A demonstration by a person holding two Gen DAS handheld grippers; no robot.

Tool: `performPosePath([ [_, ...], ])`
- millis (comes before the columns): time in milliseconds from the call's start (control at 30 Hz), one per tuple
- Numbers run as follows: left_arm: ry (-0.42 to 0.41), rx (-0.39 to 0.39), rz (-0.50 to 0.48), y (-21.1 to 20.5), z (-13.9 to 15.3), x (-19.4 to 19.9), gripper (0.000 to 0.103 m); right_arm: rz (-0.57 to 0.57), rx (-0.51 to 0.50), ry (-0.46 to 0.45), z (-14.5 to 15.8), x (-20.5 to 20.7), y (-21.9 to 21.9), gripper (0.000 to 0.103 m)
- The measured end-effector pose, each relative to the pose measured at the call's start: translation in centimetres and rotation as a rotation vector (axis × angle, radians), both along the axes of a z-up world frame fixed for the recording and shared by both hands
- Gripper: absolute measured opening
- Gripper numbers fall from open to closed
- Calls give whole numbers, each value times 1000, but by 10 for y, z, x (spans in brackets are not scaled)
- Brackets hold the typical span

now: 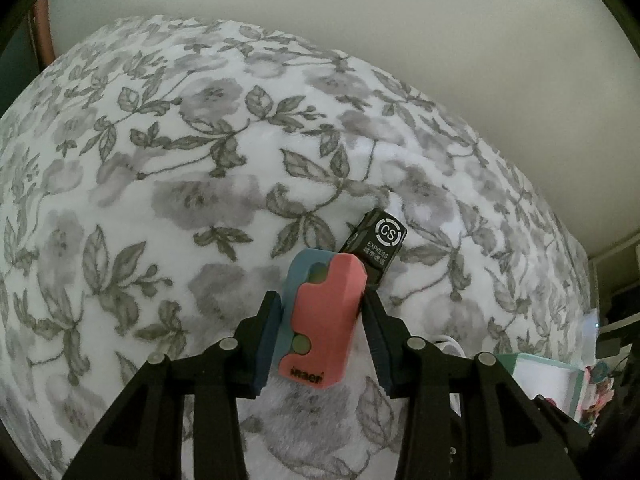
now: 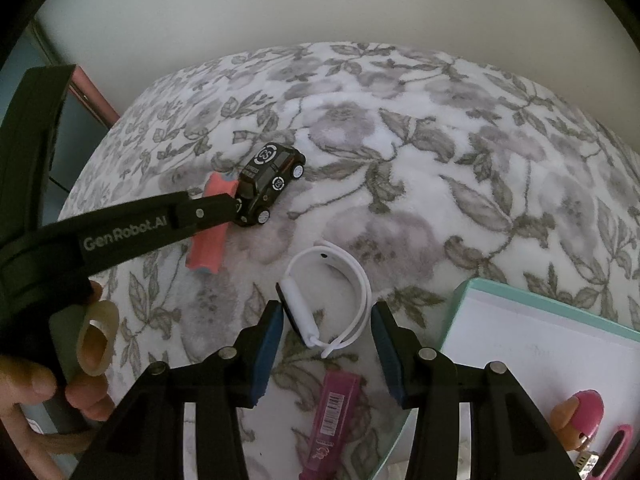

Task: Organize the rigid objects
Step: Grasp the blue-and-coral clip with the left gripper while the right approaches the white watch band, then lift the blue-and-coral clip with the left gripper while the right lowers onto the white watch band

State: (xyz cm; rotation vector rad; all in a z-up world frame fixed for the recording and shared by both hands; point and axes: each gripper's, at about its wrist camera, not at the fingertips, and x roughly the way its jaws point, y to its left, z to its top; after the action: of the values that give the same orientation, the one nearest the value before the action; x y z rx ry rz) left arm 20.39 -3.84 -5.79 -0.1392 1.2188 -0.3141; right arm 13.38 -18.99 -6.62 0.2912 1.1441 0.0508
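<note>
The left gripper (image 1: pixel 322 320) had its jaws closed on a pink and light-blue plastic block (image 1: pixel 324 320) lettered "inaer", which rested on the white fleece blanket printed with grey flowers (image 1: pixel 160 200). Its far end lay just beside a black toy car with a white "CS" roundel on its roof (image 1: pixel 376 240). The right gripper (image 2: pixel 326 340) stood with jaws wide apart and nothing between the pads, straddling a white silicone watch band (image 2: pixel 332 296). Near it lay a magenta rectangular case with a barcode (image 2: pixel 332 420) and a teal-edged white box (image 2: pixel 540 360).
</note>
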Motion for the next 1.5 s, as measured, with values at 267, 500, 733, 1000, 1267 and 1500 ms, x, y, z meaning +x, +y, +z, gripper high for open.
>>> performPosePath([
  [267, -25, -28, 12, 7, 17, 2, 42, -10, -2, -34, 14, -3, -4, 48],
  [500, -69, -33, 2, 7, 36, 1, 40, -18, -3, -58, 25, -6, -8, 44],
  [733, -77, -33, 10, 11, 43, 1, 40, -15, 0, -35, 15, -4, -6, 44],
  [1000, -83, -17, 25, 17, 52, 0, 40, -36, 17, -40, 15, -2, -8, 45],
  [1267, -68, -9, 29, 19, 52, 0, 40, -44, 26, -30, 8, 1, -5, 62],
  [1500, -52, -7, 33, 17, 48, 1, 40, -25, -31, -7, -6, 6, 8, 62],
])
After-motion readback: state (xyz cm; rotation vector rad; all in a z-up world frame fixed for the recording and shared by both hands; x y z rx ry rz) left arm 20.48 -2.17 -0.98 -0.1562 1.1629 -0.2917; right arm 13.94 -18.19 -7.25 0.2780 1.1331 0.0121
